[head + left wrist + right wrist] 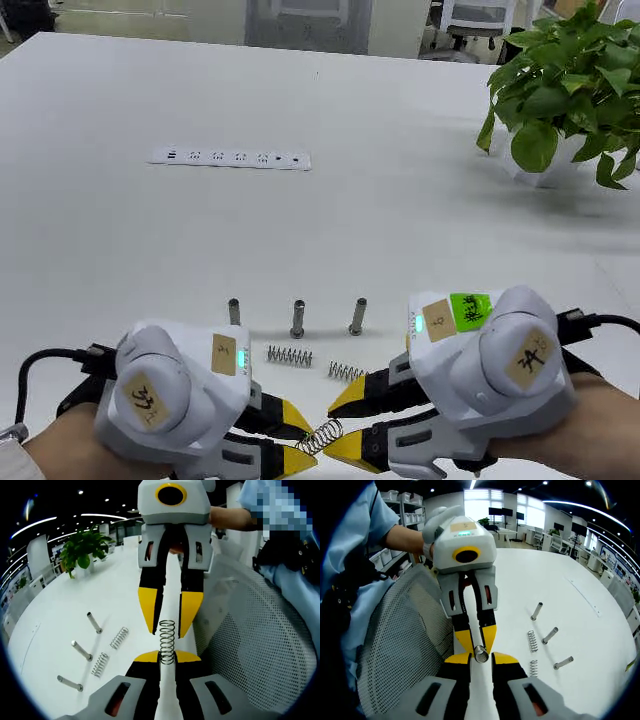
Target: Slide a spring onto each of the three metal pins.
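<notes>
By the near table [400, 230] edge — left gripper [299, 438] jaws clamped on spring [322, 436]; right gripper [342, 422] jaws apart around it.

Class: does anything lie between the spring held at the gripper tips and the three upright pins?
Yes: one loose spring and a second loose spring lie flat on the table between the held spring and the pins. Nothing else visible does.

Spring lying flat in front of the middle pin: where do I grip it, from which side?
Likely best: grip the spring across its coils near one end, coming down from above, jaws straddling its width. It lies on its side with both flanks clear, and that leaves the far open end free to go over the upright middle pin.
</notes>
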